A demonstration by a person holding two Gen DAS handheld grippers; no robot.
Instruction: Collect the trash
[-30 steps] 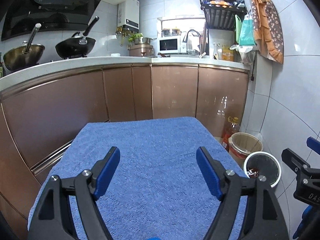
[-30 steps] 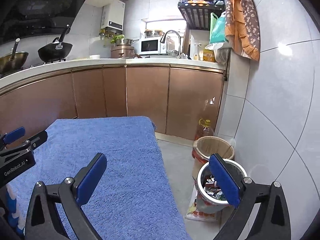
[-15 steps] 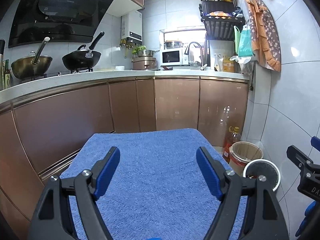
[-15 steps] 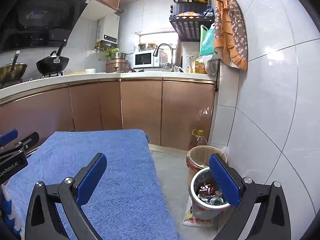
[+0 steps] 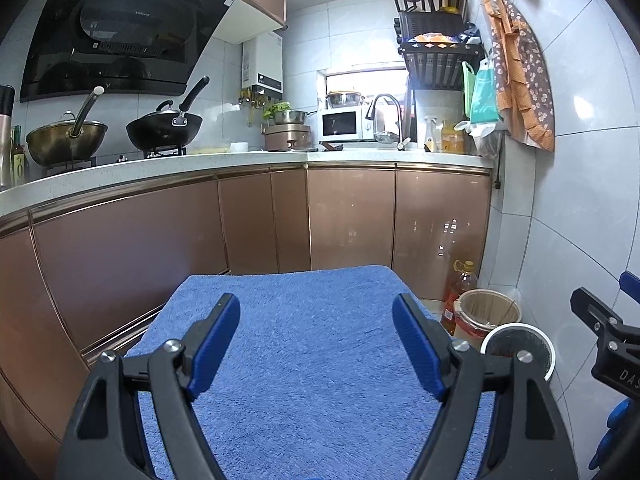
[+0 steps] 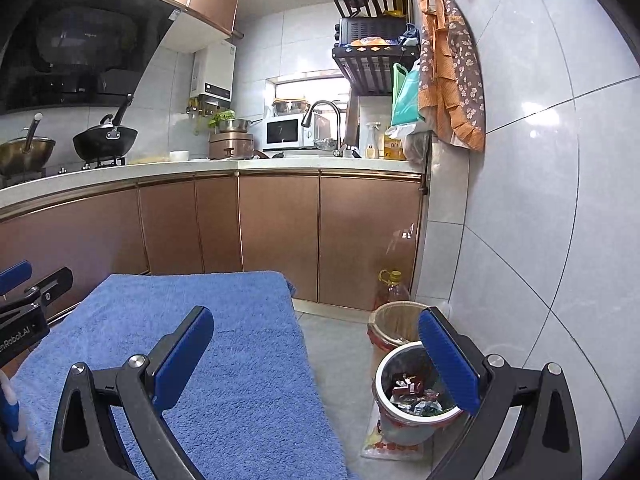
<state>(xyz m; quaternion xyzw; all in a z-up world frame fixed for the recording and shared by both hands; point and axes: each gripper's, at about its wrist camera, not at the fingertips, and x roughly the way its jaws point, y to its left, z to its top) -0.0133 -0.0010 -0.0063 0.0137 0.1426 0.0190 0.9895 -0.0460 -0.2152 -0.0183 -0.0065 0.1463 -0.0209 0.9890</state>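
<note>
Holding both tongs over the blue towel (image 5: 316, 360), you have nothing between either pair of jaws. Your left gripper (image 5: 316, 340) stands wide open above the middle of the towel, its 2 blue pads well apart. Your right gripper (image 6: 316, 356) is wide open too, its left pad over the towel's right part and its right pad in front of the metal bin (image 6: 404, 412). That bin sits on the floor to the right of the towel, near the tiled wall (image 6: 540, 200), and holds the trash (image 6: 412, 394), a heap of crumpled wrappers. Just beyond it stands a lined basket (image 6: 394, 320), and an oil bottle (image 6: 390, 286) stands by the far cabinets (image 6: 280, 236).
</note>
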